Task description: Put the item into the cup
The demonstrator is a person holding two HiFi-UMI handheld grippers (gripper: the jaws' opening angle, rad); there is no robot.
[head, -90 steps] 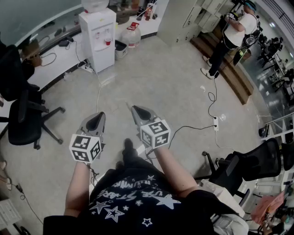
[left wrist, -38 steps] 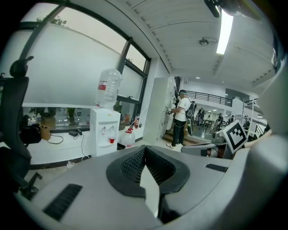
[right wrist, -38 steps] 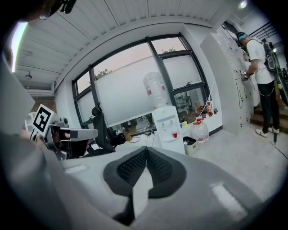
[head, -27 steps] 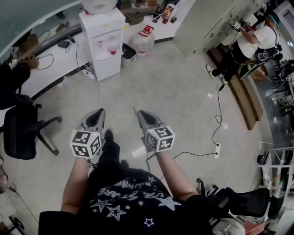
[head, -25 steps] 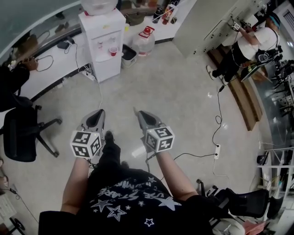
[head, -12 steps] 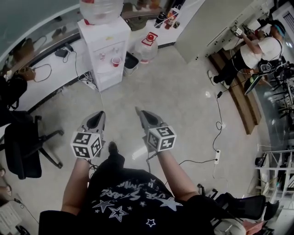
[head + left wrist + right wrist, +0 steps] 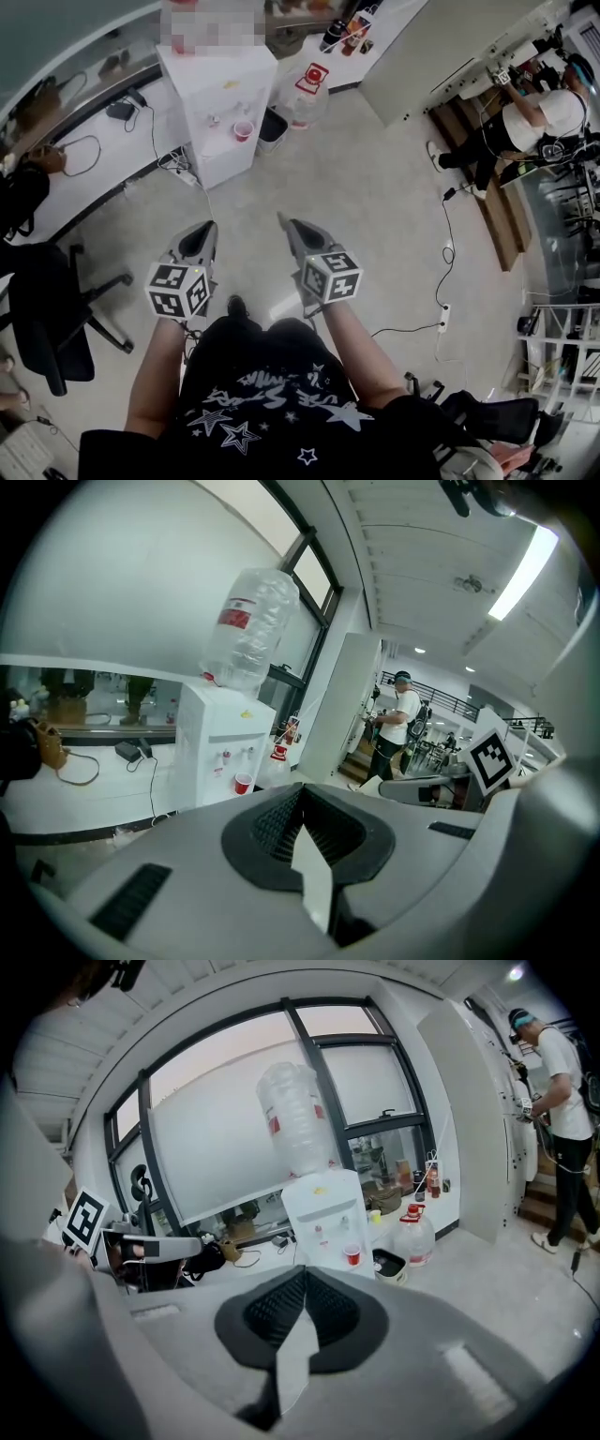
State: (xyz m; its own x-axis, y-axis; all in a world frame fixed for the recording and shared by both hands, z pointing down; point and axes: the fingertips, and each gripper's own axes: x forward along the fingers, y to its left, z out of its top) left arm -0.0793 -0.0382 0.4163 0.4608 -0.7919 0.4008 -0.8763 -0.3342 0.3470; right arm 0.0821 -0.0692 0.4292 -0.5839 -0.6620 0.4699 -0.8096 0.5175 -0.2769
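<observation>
Red cup [image 7: 244, 129]: one, on water dispenser [image 7: 211, 89] at 12 o'clock | left gripper [image 7: 209, 226] jaws closed, empty | right gripper [image 7: 281, 218] jaws closed, empty | one water jug [image 7: 305, 91] at 1 o'clock

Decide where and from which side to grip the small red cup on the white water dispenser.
Probably the side wall of the small red cup, pinched across its width, coming level from the front: it stands upright in the recess of the white water dispenser, taps above its rim.

Both closed: left gripper [image 7: 208, 228], right gripper [image 7: 284, 221].
</observation>
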